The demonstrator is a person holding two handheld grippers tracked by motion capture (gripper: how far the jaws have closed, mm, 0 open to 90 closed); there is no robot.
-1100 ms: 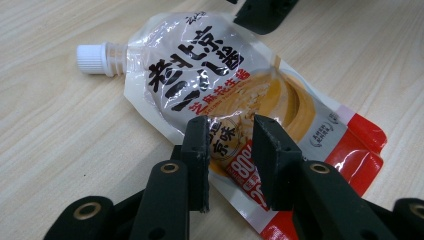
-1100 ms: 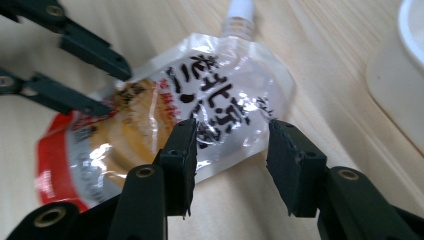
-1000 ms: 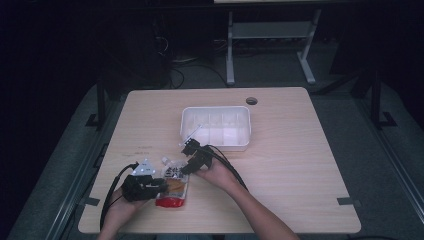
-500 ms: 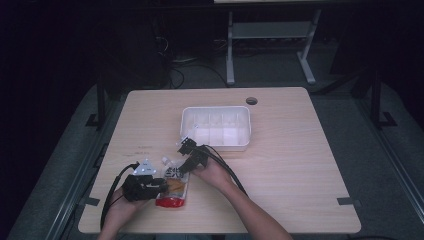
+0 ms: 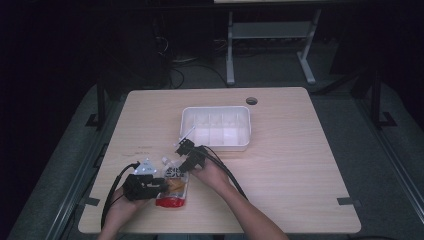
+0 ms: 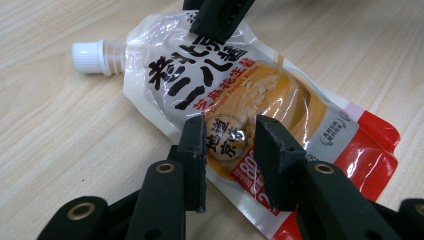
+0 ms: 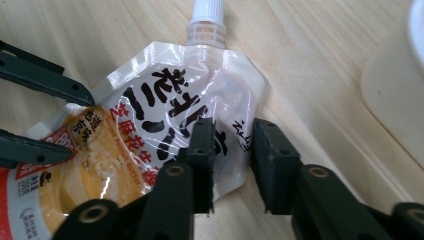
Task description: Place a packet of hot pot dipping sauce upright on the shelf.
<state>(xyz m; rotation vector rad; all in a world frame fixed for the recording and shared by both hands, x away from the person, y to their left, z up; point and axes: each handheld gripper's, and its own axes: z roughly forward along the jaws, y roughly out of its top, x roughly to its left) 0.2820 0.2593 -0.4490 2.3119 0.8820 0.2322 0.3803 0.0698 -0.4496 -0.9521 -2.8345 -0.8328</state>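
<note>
Near my edge of the wooden surface [image 5: 300, 165] lies the spouted pouch [image 5: 172, 186], flat on its back, between my two hands and well short of the white compartment tray [image 5: 216, 127]. I see a soft glossy pack: a milky-white upper part with a white screw cap [image 6: 86, 53] on a ribbed neck at one top corner, a middle panel picturing a tan, creamy paste, and a red band across the bottom. Bold black Chinese characters run down the front, with smaller orange ones beneath them; I cannot read them with certainty at this angle. In the left gripper view there is a round seal with more characters, a white "80" on the red by the near edge, and a small grey roundel with tiny lettering too fine to make out. My left hand-held gripper [image 6: 231, 167] has its jaws set either side of the pouch's long edge near the red end, and I cannot tell whether the pads press on the film. My right hand-held gripper [image 7: 233, 162] sits at the white shoulder below the cap; its jaws have just been closing, with that edge of the pouch between them, and a gap remains visible at the outer pad.
</note>
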